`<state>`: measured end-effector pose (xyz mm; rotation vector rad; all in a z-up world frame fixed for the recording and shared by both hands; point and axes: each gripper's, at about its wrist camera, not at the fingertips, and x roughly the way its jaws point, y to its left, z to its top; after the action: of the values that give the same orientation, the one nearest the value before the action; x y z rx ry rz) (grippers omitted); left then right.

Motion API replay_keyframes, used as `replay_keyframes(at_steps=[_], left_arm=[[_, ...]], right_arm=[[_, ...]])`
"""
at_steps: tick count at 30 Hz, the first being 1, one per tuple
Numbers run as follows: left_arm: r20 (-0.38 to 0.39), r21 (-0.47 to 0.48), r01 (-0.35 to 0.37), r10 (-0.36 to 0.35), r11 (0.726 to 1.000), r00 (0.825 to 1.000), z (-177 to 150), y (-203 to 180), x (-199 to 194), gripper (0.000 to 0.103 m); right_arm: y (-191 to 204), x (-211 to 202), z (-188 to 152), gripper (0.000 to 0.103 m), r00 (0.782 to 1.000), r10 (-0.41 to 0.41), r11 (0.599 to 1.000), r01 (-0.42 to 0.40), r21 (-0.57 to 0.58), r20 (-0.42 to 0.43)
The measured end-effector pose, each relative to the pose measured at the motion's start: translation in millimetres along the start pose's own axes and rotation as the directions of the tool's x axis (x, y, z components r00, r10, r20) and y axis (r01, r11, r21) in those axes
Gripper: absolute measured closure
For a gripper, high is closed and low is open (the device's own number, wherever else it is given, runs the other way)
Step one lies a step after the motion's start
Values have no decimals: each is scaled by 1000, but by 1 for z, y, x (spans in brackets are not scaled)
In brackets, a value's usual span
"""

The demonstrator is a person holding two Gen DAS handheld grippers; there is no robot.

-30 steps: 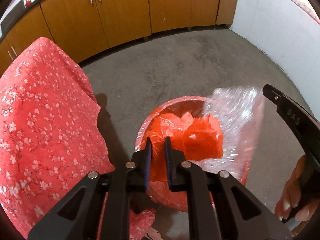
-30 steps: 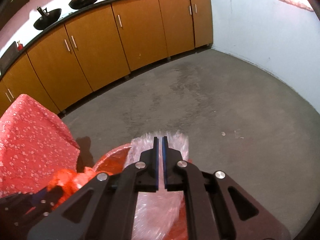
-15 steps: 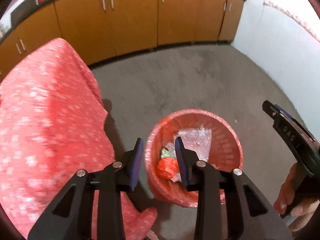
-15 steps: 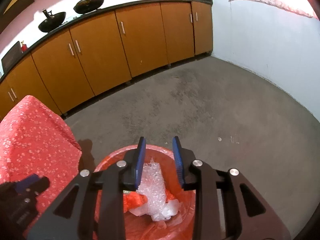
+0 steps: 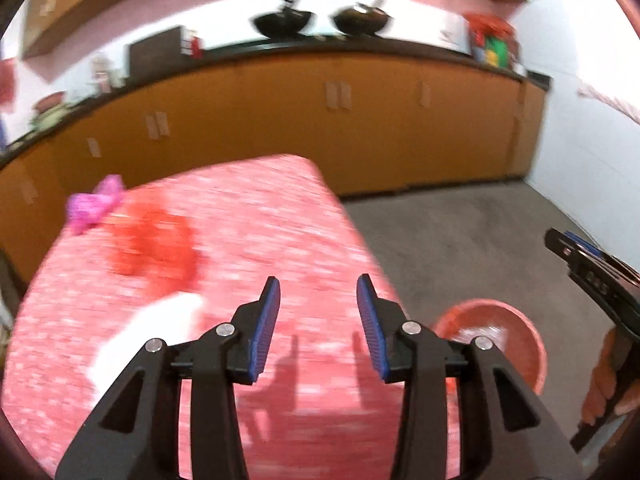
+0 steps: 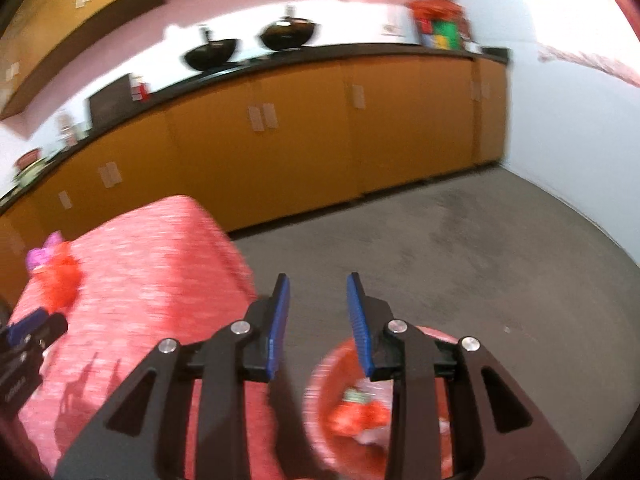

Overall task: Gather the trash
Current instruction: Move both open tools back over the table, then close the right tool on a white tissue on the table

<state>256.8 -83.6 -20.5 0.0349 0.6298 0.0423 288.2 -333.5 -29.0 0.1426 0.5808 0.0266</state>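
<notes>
Trash (image 6: 362, 414) inside red basket (image 5: 528, 336)

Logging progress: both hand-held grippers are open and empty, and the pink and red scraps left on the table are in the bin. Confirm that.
Wrong on one point: the left wrist view shows the pink scrap and red scrap lying on the table, not in the bin. Both hand-held grippers, left and right, are open and empty.

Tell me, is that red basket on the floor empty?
No. The red basket holds orange-red crumpled trash and something pale beside it; blur hides what else.
</notes>
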Motion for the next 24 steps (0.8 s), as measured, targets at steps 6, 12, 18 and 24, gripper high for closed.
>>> replay_keyframes(at_steps=[6, 12, 18, 24], left_arm=[[41, -72, -200, 203, 977, 978, -7, 97, -13, 61], [18, -156, -344, 351, 926, 936, -21, 186, -20, 60], [-16, -224, -377, 383, 899, 924, -32, 227, -24, 59], [-26, -240, -372, 377, 897, 926, -43, 240, -28, 59]], right_arm=[[114, -2, -1, 72, 984, 173, 977, -177, -119, -42], [204, 8, -14, 72, 945, 294, 933, -316, -172, -140], [257, 28, -30, 68, 904, 340, 906, -389, -165, -260], [267, 37, -39, 68, 890, 335, 901, -398, -171, -309]])
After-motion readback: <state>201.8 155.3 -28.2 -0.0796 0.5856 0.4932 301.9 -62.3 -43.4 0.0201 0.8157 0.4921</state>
